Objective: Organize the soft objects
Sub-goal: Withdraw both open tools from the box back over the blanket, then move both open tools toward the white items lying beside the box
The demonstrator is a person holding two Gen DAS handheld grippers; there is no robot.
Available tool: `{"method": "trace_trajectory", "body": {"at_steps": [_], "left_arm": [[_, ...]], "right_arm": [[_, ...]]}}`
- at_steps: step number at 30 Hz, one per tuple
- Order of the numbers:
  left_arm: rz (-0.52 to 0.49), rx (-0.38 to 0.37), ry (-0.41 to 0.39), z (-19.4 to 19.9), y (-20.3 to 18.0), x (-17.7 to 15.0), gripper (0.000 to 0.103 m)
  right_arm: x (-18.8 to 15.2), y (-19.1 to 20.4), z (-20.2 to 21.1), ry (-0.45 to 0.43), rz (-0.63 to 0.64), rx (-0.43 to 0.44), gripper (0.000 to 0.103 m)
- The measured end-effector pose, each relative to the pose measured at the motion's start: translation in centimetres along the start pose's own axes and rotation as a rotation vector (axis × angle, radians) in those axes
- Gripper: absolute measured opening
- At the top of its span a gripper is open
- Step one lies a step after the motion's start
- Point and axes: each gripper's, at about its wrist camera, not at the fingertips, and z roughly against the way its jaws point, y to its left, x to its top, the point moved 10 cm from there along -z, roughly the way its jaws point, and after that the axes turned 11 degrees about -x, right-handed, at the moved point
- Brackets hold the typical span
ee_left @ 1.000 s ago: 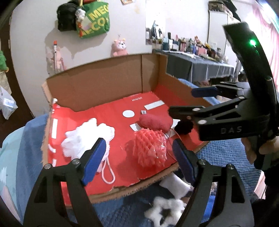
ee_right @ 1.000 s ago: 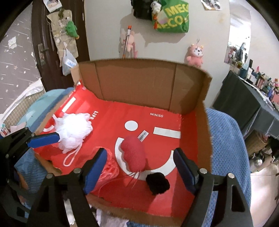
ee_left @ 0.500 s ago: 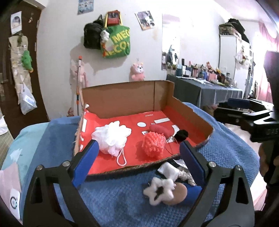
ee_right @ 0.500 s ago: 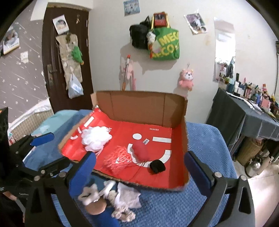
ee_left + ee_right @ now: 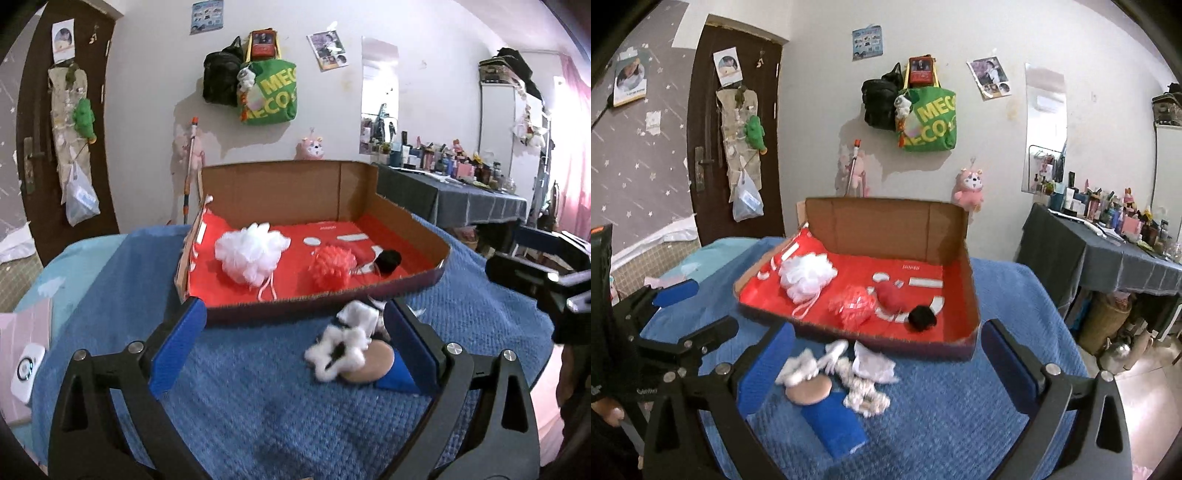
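Cardboard box (image 5: 886, 225): open top, red floor, on blue blanket (image 5: 960, 406); long axis runs L–R across right wrist view, tall flap at far side, low lip toward grippers.
White pouf (image 5: 807, 275): in box, far-left part; cord loop trails toward near lip.
Red mesh pouf (image 5: 853, 304): in box, mid, near front lip; touching or just beside red pad, can't tell which.
Red pad (image 5: 891, 295): in box, just R of mesh pouf; long axis roughly front–back.
Black ball (image 5: 922, 316): in box, near-right, by white curve on floor.
Loose pile (image 5: 846, 373): on blanket outside box, just before front lip; white fluffy bits, tan round pad, blue piece w/ long axis slanting toward near-right.
L gripper (image 5: 295, 350): jaws wide, widening a bit more; nothing gripped; pile by its R finger, blue piece partly behind that finger; pointed at box, tilted down.
R gripper (image 5: 886, 365): jaws fully apart; nothing gripped; pile on blanket betw. fingers, no pad contact; aimed at box front.
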Motion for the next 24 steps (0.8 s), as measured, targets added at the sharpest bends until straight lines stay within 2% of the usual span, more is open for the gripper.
{"method": "trace_trajectory", "body": {"at_steps": [9, 12, 18, 24], "left_arm": [[0.02, 0.008, 0.047, -0.9, -0.6, -4.1, 0.098], [0.029, 0.012, 0.075, -1.5, -0.5, -5.5, 0.098], [0.042, 0.032, 0.116, -2.5, -0.2, -8.2, 0.098], [0.057, 0.029, 0.133, -3.2, -0.1, -9.2, 0.098]], "right_arm": [[-5.2, 0.5, -1.3, 0.065, -0.067, 0.028, 0.103], [-7.2, 0.0, -2.2, 0.089, -0.091, 0.002, 0.103], [-11.1, -1.4, -4.1, 0.175, -0.181, 0.016, 0.103], [-12.2, -3.0, -4.3, 0.164, -0.195, -0.027, 0.103]]}}
